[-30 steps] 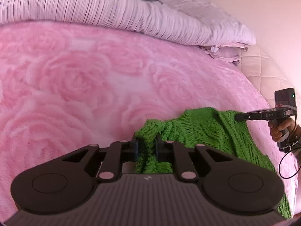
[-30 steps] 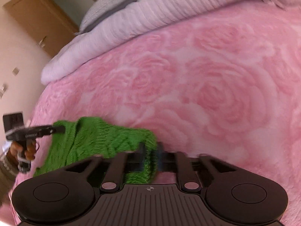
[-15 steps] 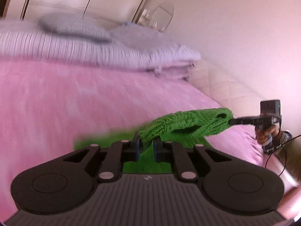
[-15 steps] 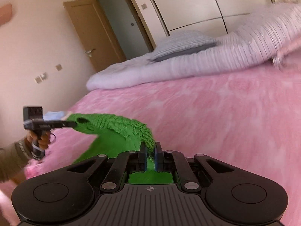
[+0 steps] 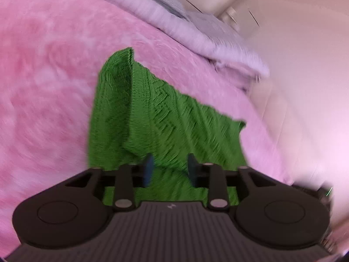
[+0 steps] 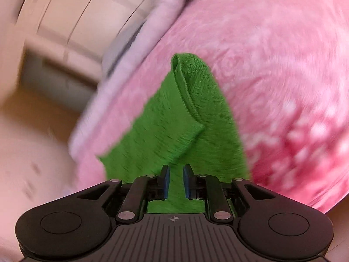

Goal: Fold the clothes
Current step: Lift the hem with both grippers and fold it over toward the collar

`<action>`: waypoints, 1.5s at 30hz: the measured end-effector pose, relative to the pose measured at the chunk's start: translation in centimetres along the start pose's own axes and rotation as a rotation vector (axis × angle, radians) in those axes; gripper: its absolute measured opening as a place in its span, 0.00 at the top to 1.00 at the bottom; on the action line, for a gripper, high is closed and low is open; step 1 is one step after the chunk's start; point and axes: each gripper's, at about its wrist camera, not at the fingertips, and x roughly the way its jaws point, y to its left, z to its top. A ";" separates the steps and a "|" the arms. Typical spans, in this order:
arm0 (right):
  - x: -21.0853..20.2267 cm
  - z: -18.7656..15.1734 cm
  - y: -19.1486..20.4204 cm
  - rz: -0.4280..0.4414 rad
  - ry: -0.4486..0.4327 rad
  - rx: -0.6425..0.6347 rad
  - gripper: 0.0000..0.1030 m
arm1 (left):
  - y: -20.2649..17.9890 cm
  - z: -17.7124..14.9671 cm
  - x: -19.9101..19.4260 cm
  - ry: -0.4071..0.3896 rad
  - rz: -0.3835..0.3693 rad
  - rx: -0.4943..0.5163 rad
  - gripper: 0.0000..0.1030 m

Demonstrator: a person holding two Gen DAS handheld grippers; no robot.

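Green chunky-knit sweater (image 5: 165,118) lies folded on the pink rose-patterned fleece blanket (image 5: 43,87) covering the bed, one layer doubled over another. The left tool (image 5: 169,170) hangs over its near edge with jaws spread apart, released. The right tool (image 6: 175,181) likewise gapes, knit visible between its blue pads (image 6: 166,182).

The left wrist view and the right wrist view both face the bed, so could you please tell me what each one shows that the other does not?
Only the left wrist view shows the left gripper, jaws wide apart over the knit, and a pale wall on the right. Only the right wrist view shows the right gripper, jaws narrowly parted with fabric between them, and the beige panelled wardrobe. Both show the green knitted sweater lying folded on the pink rose-patterned blanket, with the lilac ribbed quilt beyond it.
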 end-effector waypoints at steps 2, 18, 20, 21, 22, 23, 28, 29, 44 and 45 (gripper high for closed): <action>1.3 0.4 -0.3 0.021 -0.017 0.104 0.81 | 1.0 0.1 1.1 0.013 -0.019 -0.141 0.69; 5.2 3.2 -2.5 -0.015 -0.091 0.189 0.91 | 4.0 1.2 4.2 -0.031 0.022 -0.369 0.92; 4.3 3.2 -1.6 -0.024 -0.119 0.132 0.92 | 3.0 1.2 3.0 -0.038 0.021 -0.281 0.92; 3.5 3.0 -1.2 -0.011 -0.133 0.112 0.92 | 2.4 1.2 2.4 -0.039 0.019 -0.228 0.93; 2.8 2.9 -0.8 0.001 -0.148 0.092 0.92 | 1.7 1.1 1.7 -0.041 0.018 -0.175 0.93; 2.0 2.7 -0.4 0.013 -0.162 0.072 0.92 | 1.1 0.8 1.0 -0.035 0.018 -0.128 0.93; -1.4 0.6 -1.0 0.022 -0.158 0.080 0.92 | 0.0 -1.8 -1.9 0.003 0.028 -0.006 0.93; -1.7 -0.2 -1.6 0.013 -0.150 0.099 0.92 | 0.3 -2.5 -2.3 0.012 0.040 -0.014 0.92; -4.9 -4.1 -2.0 -0.030 -0.158 0.077 0.92 | -0.5 -5.8 -3.8 0.019 0.119 0.052 0.92; -4.9 -4.2 -1.9 -0.051 -0.154 0.064 0.92 | -0.6 -5.9 -3.7 0.020 0.126 0.064 0.92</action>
